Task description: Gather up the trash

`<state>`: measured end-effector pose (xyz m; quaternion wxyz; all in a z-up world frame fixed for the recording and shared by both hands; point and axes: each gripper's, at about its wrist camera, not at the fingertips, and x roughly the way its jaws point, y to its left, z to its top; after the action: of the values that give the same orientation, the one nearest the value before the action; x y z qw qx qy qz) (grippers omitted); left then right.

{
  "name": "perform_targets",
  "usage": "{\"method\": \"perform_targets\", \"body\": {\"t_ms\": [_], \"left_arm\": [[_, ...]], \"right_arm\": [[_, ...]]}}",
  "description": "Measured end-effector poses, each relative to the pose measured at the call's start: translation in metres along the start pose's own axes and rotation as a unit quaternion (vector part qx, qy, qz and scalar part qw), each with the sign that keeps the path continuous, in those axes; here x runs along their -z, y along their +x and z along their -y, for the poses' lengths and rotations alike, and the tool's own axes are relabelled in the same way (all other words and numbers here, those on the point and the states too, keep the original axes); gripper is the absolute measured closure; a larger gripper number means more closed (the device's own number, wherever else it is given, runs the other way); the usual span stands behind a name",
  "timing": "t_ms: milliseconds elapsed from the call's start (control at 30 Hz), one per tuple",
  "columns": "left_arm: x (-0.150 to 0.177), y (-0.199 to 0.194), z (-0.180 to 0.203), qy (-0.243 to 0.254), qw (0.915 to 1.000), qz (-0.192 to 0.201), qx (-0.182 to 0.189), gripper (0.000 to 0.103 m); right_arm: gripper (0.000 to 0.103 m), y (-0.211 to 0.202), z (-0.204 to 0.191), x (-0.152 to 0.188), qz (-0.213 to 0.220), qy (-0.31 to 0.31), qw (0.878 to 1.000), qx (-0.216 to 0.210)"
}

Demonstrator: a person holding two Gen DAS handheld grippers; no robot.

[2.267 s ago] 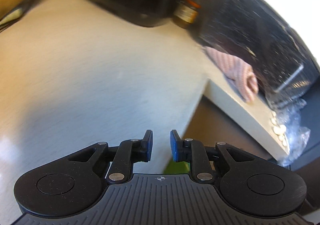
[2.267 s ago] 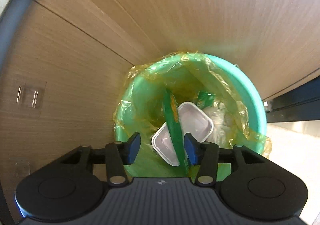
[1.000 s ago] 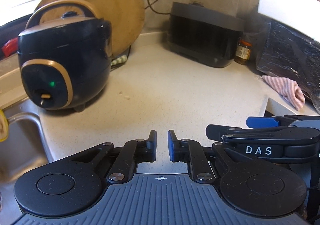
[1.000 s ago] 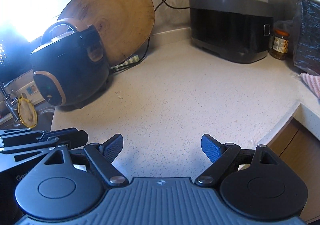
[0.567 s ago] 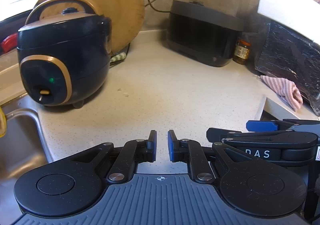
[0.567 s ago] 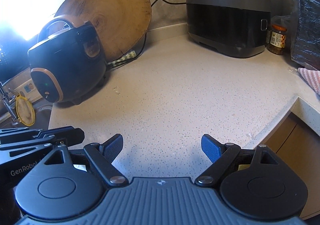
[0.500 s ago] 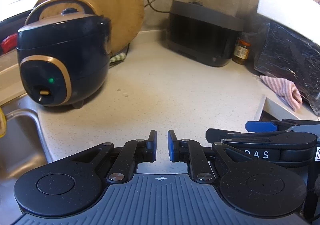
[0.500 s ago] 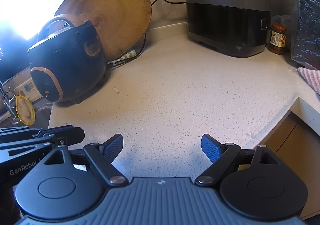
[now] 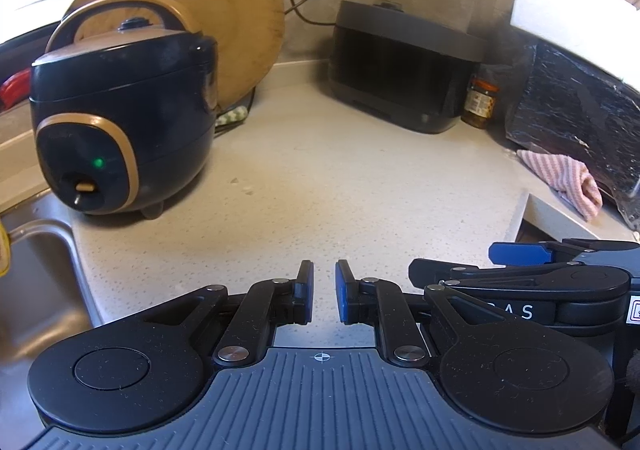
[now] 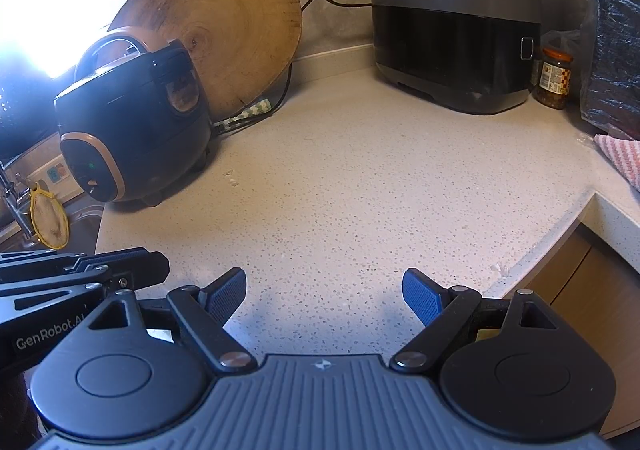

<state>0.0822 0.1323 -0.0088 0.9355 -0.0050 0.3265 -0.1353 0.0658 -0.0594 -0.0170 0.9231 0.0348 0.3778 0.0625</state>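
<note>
Left wrist view vs 2.3 s ago: blurred counter replaced by steady worktop [image 9: 320, 190], left gripper [image 9: 322, 296] nearly together, empty; right gripper [image 10: 324, 292] held wide apart, empty; no trash is seen, sink [image 9: 36, 290] cut off lower left.

The surface [image 10: 360, 186] was off-white, speckled with fine dark flecks. The cooker [image 9: 120, 122] was dark navy with a tan-gold band round its front panel, a tan-gold handle and a small green light. The board [image 10: 224, 30] behind it was light brown wood with ring-like grain. The box appliance [image 10: 452, 42] was black with a grey top. The jar [image 10: 554, 78] had an orange-red lid and a chequered label. The cloth [image 9: 560, 178] was striped pink and white. The left tongs [image 9: 322, 296] were black with blue pads; the right tongs [image 10: 324, 296] matched, their blue pads ribbed. The cabinet front [image 10: 580, 290] was tan wood.
</note>
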Motion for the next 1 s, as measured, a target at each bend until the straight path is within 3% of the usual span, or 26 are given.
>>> {"method": "perform_targets", "body": {"t_ms": [1000], "left_arm": [[-0.0001, -0.0004, 0.0016, 0.002, 1.0, -0.001, 0.0, 0.088]], "right_arm": [[0.017, 0.0031, 0.0011, 0.0031, -0.007, 0.01, 1.0, 0.005]]}}
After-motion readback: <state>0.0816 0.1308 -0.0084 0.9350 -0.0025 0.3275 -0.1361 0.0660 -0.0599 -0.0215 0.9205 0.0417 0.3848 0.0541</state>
